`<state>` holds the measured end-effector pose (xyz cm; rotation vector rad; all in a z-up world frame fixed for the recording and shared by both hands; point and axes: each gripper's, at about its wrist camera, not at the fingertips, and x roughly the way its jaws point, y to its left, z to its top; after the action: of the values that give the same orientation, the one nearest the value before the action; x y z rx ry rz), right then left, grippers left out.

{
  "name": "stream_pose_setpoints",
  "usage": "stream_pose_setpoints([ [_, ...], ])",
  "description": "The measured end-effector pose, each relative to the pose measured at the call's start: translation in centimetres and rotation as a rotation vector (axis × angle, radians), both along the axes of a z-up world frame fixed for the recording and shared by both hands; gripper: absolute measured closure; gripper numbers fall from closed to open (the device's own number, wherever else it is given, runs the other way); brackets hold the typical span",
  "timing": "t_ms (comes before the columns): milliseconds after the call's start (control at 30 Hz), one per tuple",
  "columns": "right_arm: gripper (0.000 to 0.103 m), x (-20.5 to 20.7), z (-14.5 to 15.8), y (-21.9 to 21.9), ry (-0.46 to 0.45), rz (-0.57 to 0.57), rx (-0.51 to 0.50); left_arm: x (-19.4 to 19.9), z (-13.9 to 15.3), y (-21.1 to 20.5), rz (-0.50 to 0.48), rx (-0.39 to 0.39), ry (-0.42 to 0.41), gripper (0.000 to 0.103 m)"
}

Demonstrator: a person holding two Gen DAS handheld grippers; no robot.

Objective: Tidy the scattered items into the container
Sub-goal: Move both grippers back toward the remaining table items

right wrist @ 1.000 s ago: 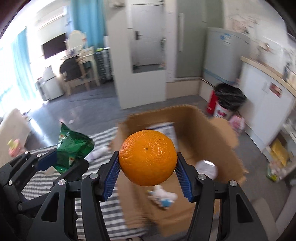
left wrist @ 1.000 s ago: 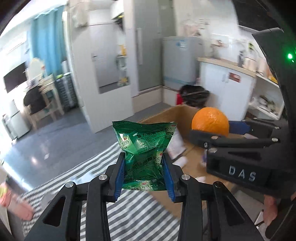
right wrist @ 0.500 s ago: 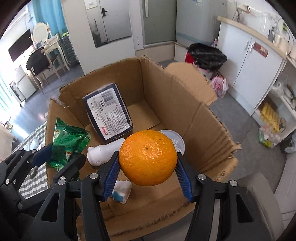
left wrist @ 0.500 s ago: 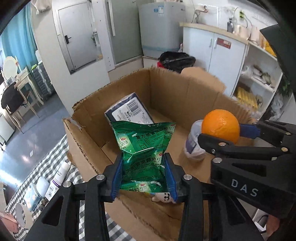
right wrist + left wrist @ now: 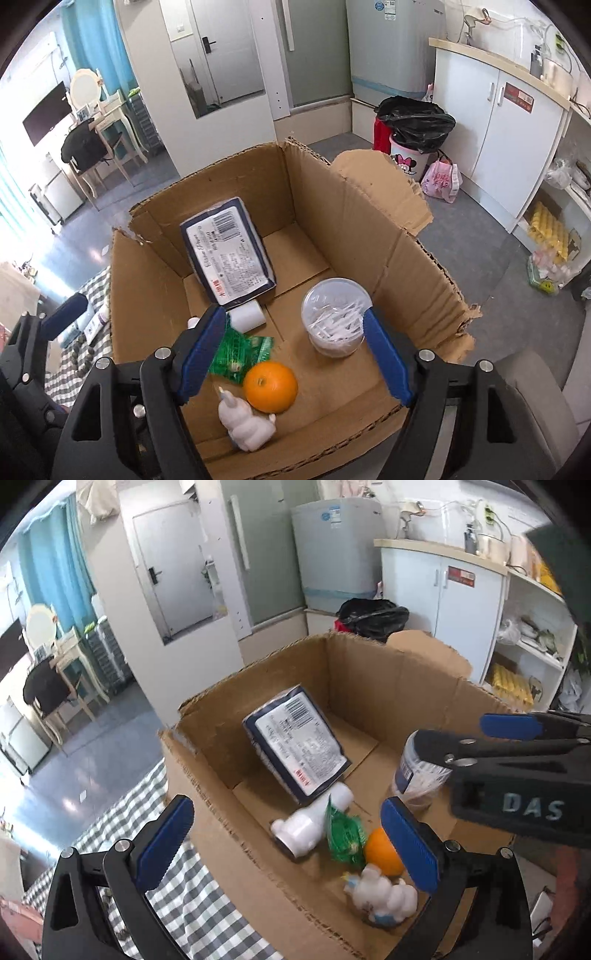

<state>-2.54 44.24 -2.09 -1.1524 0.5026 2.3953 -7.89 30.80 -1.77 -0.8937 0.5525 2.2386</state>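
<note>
An open cardboard box [image 5: 388, 686] [image 5: 406, 258] stands below both grippers. On its floor lie an orange [image 5: 270, 386] [image 5: 382, 853], a green snack packet [image 5: 236, 352] [image 5: 345, 836], a white bottle [image 5: 310, 821], a white toy figure [image 5: 245, 424] [image 5: 384, 897], a dark blue packet [image 5: 227, 254] [image 5: 295, 742] leaning on the back wall, and a clear tub of white sticks [image 5: 336, 317] [image 5: 415, 775]. My left gripper [image 5: 286, 843] is open and empty above the box's near edge. My right gripper [image 5: 293, 354] is open and empty above the orange.
A checked cloth [image 5: 147, 812] covers the table left of the box, with small bottles and beads [image 5: 90, 328] on it. A black-bagged bin [image 5: 415, 129], white cabinets [image 5: 517, 140] and a fridge stand behind.
Both grippers have opened. The green packet dropped from the left gripper and the orange from the right; both now lie on the box floor.
</note>
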Motion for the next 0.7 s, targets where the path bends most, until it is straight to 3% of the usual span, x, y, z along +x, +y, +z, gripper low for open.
stream_pose_setpoints([
  [333, 0.027, 0.2, 3.6, -4.2, 0.065, 0.068, 0.045, -1.0, 3.2, -7.7, 0.119, 0.075, -0.003, 0.0],
  [500, 0.027, -0.5, 5.5, -9.2, 0.102, 0.17, 0.077, -2.2, 5.4, -16.3, 0.274, 0.114, 0.01, 0.0],
  [700, 0.027, -2.3, 6.1, -15.7, 0.121, 0.306, 0.093, -3.8, 5.8, -27.0, 0.491, 0.101, 0.035, 0.0],
])
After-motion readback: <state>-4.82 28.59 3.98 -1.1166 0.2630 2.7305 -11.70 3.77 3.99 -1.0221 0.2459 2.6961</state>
